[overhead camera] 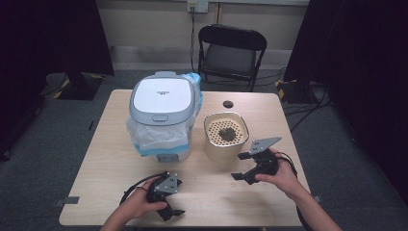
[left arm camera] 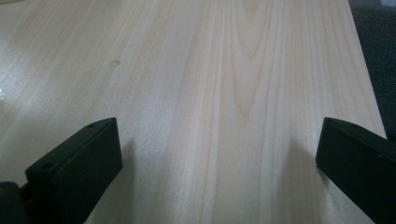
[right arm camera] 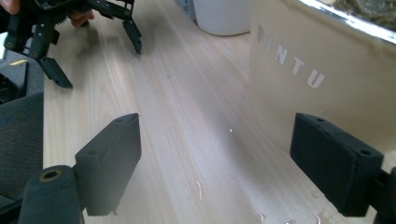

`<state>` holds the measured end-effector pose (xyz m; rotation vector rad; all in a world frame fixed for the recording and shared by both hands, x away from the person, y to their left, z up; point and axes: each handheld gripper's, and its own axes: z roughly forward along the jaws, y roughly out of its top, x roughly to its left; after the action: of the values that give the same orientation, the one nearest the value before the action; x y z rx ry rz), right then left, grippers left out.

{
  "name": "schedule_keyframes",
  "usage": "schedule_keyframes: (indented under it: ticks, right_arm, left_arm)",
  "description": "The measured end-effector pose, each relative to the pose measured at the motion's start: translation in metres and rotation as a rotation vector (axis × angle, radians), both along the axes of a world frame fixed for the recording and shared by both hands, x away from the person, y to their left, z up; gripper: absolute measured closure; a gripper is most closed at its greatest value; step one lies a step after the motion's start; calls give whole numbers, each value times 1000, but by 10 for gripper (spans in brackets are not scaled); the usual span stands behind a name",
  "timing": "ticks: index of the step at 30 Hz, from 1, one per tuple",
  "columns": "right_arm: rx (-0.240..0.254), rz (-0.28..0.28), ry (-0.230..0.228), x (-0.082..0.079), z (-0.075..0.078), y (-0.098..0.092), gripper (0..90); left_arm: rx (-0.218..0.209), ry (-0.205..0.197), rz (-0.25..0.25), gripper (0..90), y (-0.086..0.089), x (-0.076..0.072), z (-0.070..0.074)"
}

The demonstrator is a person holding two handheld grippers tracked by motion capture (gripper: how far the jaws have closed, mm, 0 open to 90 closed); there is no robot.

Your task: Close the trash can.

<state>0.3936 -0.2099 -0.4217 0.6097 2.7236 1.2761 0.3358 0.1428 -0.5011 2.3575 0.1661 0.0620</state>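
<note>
Judging the step as the approach to a grasp: right gripper [overhead camera: 239,166] hovering just beside the near wall of the beige container [overhead camera: 225,150], not touching it. Jaws standing apart, gripping nothing; in the right gripper view [right arm camera: 215,168] bare tabletop lying between them, container wall [right arm camera: 327,93] with pale lettering rising just past one jaw.

Left gripper [overhead camera: 179,197] resting low near the front edge of the table [overhead camera: 110,163], well apart from the container. Jaws likewise spread, holding nothing; looking along plain wood in the left gripper view [left arm camera: 215,163].

Container sitting right of centre, perforated insert on top carrying a clump of dark scraps [overhead camera: 226,133]. Standing just beside the lidded bin [overhead camera: 163,96], narrow gap between; bin lid shut, plastic liner [overhead camera: 159,139] bulging out beneath it.

Next move, by estimate: sliding the spread jaws either side of the container's rim or wall, then closing. Looking wider than the present jaw gap, so probably calling for a rim pinch instead of a span across the body.

Room and edges: open wood in front of the container and between the two grippers. Right table edge lying close behind the right hand, limiting any swing outward. Droplets [right arm camera: 198,191] sitting on the wood near the container's base, possibly making it slippery. Small dark disc [overhead camera: 227,104] behind the container, clear of the path.
</note>
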Motion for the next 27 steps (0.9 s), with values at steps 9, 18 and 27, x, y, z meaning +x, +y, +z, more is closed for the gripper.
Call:
schedule_keyframes:
  ticks: [9,18,27]
  right_arm:
    - [-15,-13,8,-2,-13,-4,161]
    - [-22,-30,12,-1,-25,-6,161]
    - [-57,-44,23,-2,-41,-9,159]
  left_arm:
    - [0,0,0,0,0,0,0]
    - [-1,0,1,0,0,0,0]
    - [0,0,0,0,0,0,0]
